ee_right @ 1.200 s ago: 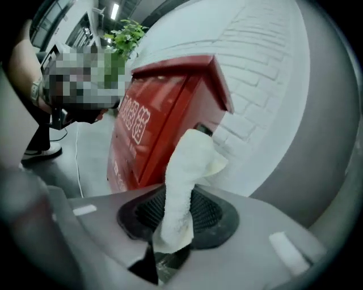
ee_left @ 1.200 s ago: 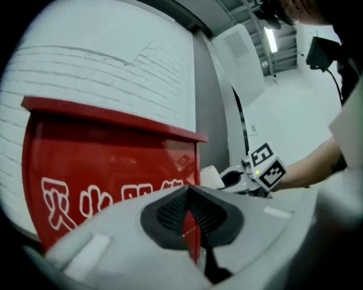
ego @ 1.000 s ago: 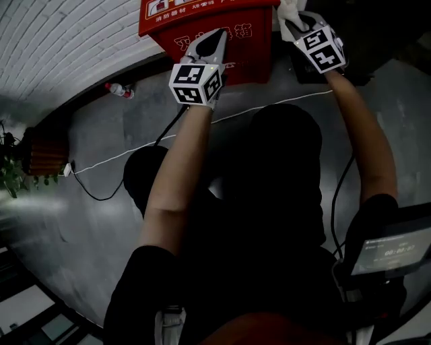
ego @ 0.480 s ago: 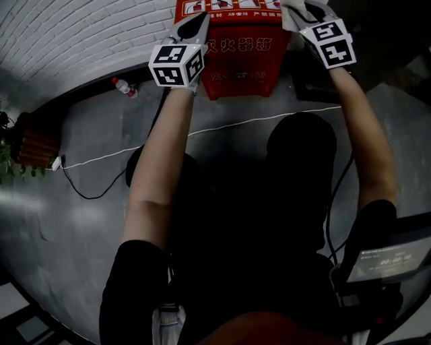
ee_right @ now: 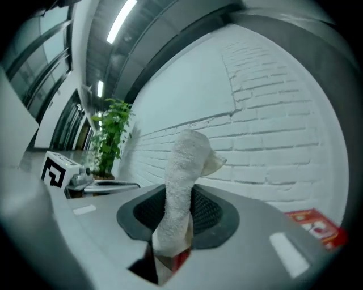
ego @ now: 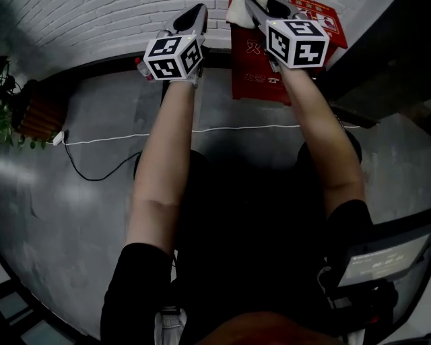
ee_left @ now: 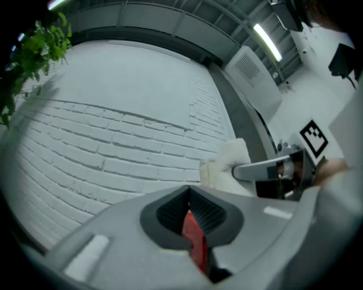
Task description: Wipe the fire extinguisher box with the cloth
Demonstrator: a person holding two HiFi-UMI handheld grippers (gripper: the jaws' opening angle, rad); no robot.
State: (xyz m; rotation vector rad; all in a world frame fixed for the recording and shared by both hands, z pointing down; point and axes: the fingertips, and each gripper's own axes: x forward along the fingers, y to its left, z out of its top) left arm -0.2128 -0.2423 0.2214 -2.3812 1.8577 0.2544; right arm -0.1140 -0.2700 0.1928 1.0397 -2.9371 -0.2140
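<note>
A white brick wall (ego: pixel 87 27) backs the red rectangular fire extinguisher box (ego: pixel 254 74), which stands on the grey floor (ego: pixel 81 202). Over the box top, the right gripper (ego: pixel 254 8) pinches a white towelling cloth (ee_right: pixel 182 164). Beside it, the left gripper (ee_left: pixel 189 210) has its jaws pressed together, empty.

The white brick wall (ego: pixel 87 27) closes the far side; the fire extinguisher box (ego: pixel 250 74) stands against it (dark structure (ego: pixel 384 54) crowding its right), floor (ego: pixel 81 222) open leftward.

The left arm (ego: pixel 165 155) and right arm (ego: pixel 322 138) stretch forward side by side. The left gripper (ego: pixel 194 15) holds its fingers (ee_left: pixel 113 238) pressed together, empty. The right gripper (ego: pixel 258 9) pinches the cloth (ee_right: pixel 182 170).
</note>
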